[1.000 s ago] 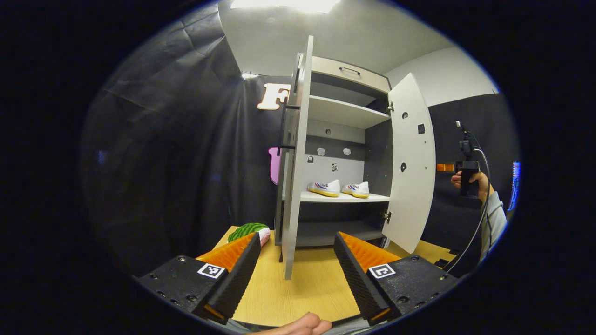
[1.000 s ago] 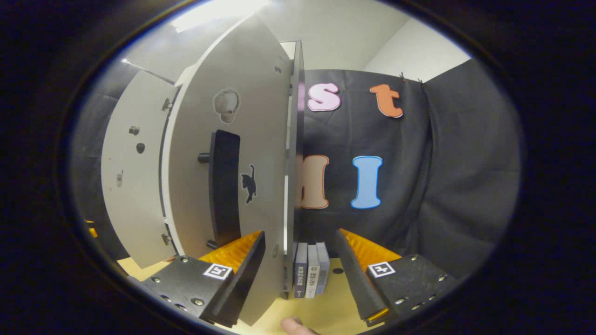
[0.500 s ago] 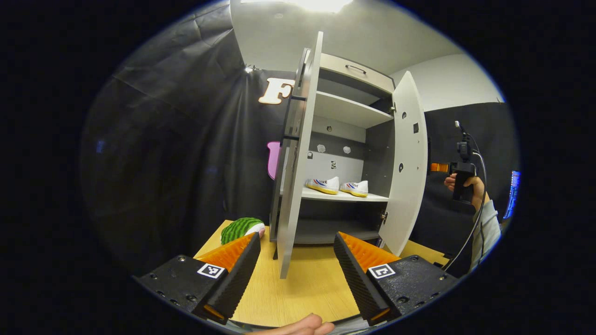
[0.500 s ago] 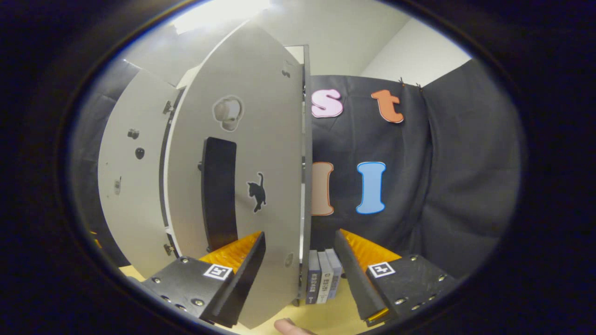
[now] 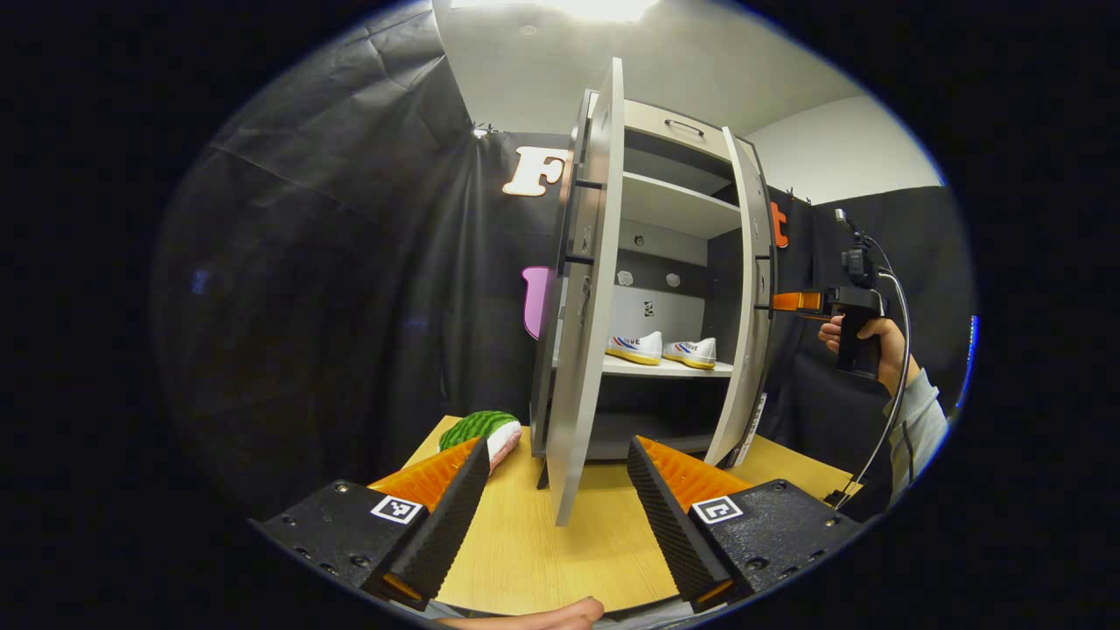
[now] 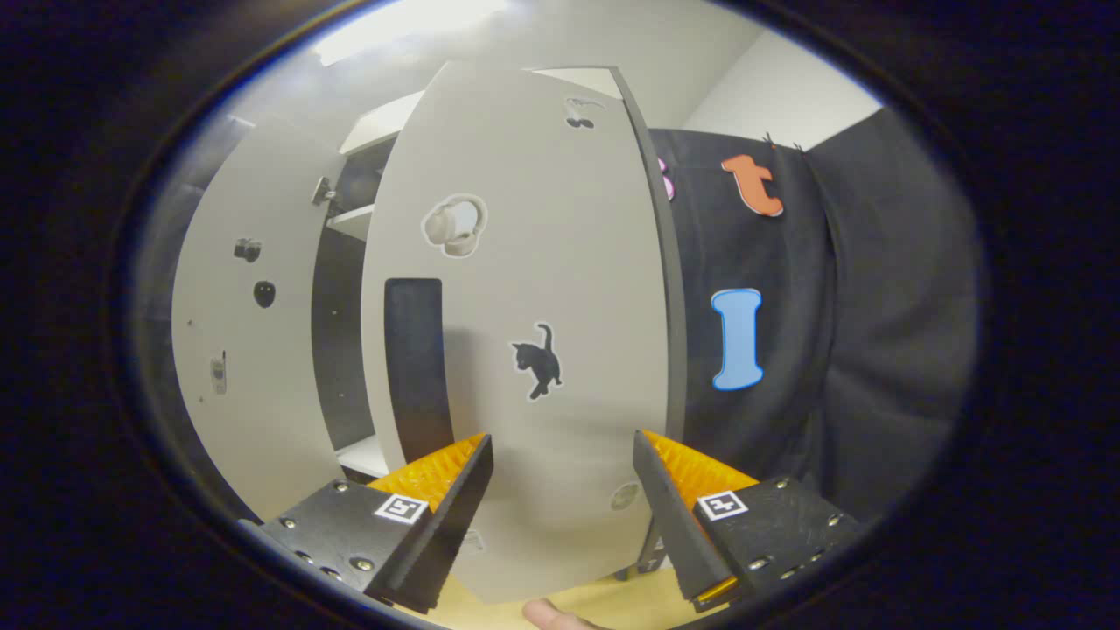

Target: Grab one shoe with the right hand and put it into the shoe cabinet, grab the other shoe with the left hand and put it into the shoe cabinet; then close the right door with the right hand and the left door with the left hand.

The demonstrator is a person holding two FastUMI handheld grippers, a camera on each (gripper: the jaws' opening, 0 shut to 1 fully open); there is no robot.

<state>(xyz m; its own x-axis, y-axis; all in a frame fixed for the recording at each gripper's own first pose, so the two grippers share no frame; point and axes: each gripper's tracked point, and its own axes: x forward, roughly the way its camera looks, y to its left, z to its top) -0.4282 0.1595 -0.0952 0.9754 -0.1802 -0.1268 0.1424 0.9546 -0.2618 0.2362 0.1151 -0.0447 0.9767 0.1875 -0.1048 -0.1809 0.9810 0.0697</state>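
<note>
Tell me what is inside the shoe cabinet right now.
In the left gripper view, two white shoes sit side by side on the middle shelf of the shoe cabinet. The upper shelf looks bare. The half-closed right door and left door cover the sides.

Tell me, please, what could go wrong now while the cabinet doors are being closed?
1. The right tool meets the right door with open fingers, gripping nothing. It could slip off, leaving the door ajar.
2. The left door stands wide open, its edge toward the left tool. A push on that edge may bump the cabinet rather than swing the door.
3. The shoes sit near the shelf front; a slam might shake them.
</note>
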